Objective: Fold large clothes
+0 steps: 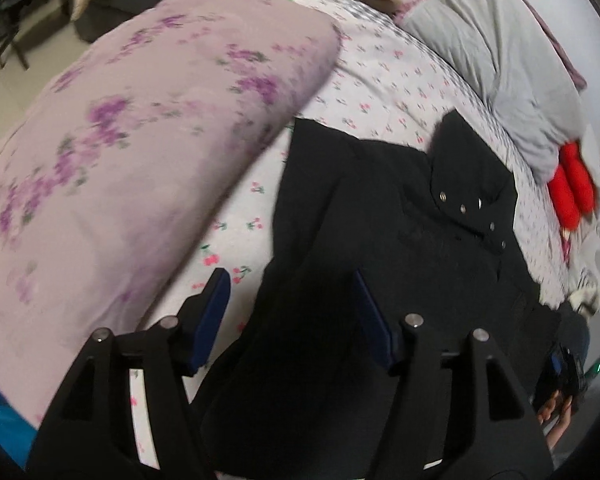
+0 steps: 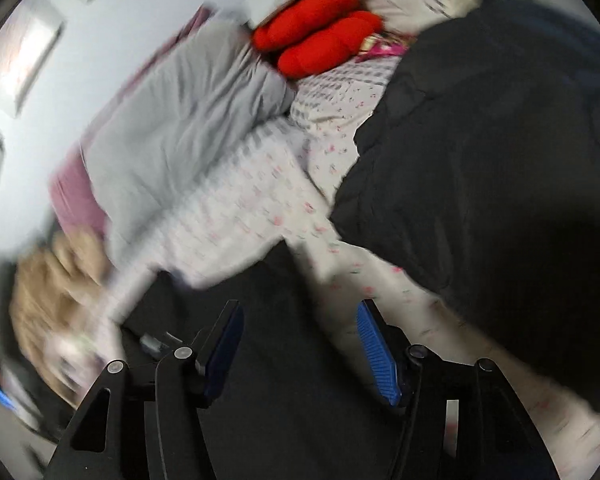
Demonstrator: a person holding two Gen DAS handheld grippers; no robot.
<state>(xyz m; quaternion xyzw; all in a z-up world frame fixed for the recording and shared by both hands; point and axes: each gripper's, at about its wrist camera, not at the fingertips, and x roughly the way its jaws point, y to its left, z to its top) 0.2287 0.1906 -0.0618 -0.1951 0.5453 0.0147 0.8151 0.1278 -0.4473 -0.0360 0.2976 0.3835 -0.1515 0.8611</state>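
Now black padded snap-collared coat point(image 1: 380, 220) lies lengthwise ahead under left gripper point(image 1: 290, 312), fingers spread, nothing pinched; right gripper point(image 2: 300, 340) likewise spread, over dark cloth.

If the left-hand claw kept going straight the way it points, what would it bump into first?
Most likely the black coat: the left gripper has its jaws open over that dark fabric, which lies on the cherry-print sheet. Depth is hard to judge.

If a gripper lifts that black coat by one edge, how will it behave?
The black coat would probably sag and drape, since it lies creased and folded on the bed sheet. Its thick look suggests some weight. The snap-studded collar may flop open.
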